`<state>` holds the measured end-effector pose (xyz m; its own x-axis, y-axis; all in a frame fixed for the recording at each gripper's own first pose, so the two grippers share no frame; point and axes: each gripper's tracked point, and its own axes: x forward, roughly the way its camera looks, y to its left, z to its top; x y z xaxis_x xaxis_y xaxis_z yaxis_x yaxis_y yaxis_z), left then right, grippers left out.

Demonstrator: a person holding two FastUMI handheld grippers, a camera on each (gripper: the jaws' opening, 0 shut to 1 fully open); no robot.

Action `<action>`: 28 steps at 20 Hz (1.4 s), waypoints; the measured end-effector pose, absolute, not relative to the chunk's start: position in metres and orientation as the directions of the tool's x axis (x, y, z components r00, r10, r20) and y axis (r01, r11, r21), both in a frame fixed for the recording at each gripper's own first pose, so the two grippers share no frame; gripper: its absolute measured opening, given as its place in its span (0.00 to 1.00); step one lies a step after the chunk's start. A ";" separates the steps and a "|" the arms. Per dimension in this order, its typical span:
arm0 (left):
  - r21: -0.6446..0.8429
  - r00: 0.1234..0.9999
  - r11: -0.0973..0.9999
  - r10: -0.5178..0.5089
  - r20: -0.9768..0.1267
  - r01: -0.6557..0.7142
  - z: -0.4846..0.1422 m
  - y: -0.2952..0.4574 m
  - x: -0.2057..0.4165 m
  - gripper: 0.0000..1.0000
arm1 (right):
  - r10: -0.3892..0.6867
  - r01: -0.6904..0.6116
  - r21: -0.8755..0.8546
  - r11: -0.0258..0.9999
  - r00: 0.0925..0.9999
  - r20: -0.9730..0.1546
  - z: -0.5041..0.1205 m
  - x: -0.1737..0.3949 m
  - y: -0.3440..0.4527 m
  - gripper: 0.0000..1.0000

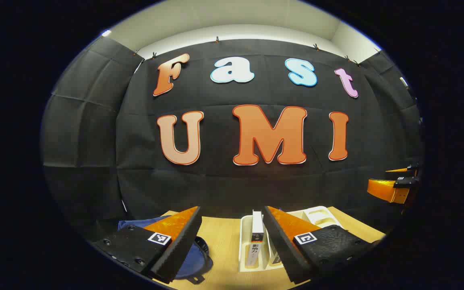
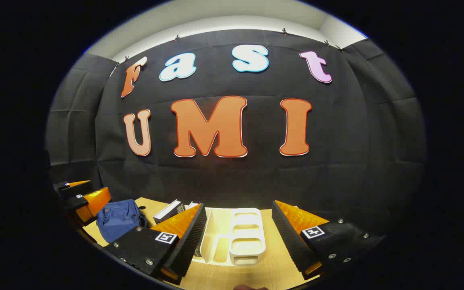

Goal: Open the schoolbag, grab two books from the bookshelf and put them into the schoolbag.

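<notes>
Both tongs, left [image 1: 232, 241] and right [image 2: 238, 237], gaped wide, empty. Schoolbag [image 2: 117, 219] sat lower left, seemingly zipped; books [image 1: 257, 237] stood in the bookshelf [image 2: 246, 241] centre-bottom. Grabbing books first risked having nowhere to put them.

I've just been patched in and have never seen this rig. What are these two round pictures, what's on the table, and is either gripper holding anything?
A person holds a two-finger gripper in each hand, and each gripper carries a camera looking forward along its own fingers. In the left gripper view, the left gripper is open and holds nothing. In the right gripper view, the right gripper is likewise open with nothing in it. On the wooden table lies the blue schoolbag, toward the left. Beside it stands a white bookshelf with books upright in its slots. The right gripper also appears at the right edge of the left gripper view.
</notes>
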<state>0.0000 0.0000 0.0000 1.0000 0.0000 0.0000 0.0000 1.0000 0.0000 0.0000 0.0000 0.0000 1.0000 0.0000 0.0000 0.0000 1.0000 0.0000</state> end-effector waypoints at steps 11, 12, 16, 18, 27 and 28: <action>-0.008 0.990 0.990 -0.142 -0.012 0.142 -0.010 0.037 0.043 0.95 | -0.096 0.096 0.013 0.995 0.995 -0.021 -0.002 0.012 0.062 0.97; -0.016 0.989 0.989 -0.146 -0.011 0.146 -0.011 0.035 0.043 0.95 | -0.095 0.095 0.005 0.995 0.995 -0.022 -0.005 0.011 0.065 0.97; -0.038 0.990 0.990 -0.136 -0.027 0.135 -0.021 0.034 0.038 0.96 | -0.056 0.056 -0.009 0.998 0.997 -0.057 -0.018 0.008 0.077 0.97; -0.030 0.992 0.992 -0.127 -0.025 0.126 -0.017 0.037 0.037 0.95 | -0.046 0.045 -0.018 0.999 0.998 -0.052 -0.016 0.009 0.078 0.97; -0.009 0.994 0.994 -0.105 -0.005 0.105 -0.008 0.043 0.035 0.95 | -0.017 0.016 -0.020 1.000 0.999 -0.037 -0.014 0.013 0.087 0.97; -0.009 0.994 0.994 -0.105 -0.002 0.105 -0.007 0.042 0.035 0.95 | -0.015 0.014 -0.028 1.000 0.999 -0.035 -0.015 0.013 0.088 0.96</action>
<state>0.0346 0.0420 -0.0072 0.9944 -0.1053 -0.0016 0.1053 0.9944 -0.0095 0.0126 0.0877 -0.0147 0.9993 -0.0146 -0.0350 0.0137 0.9995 -0.0276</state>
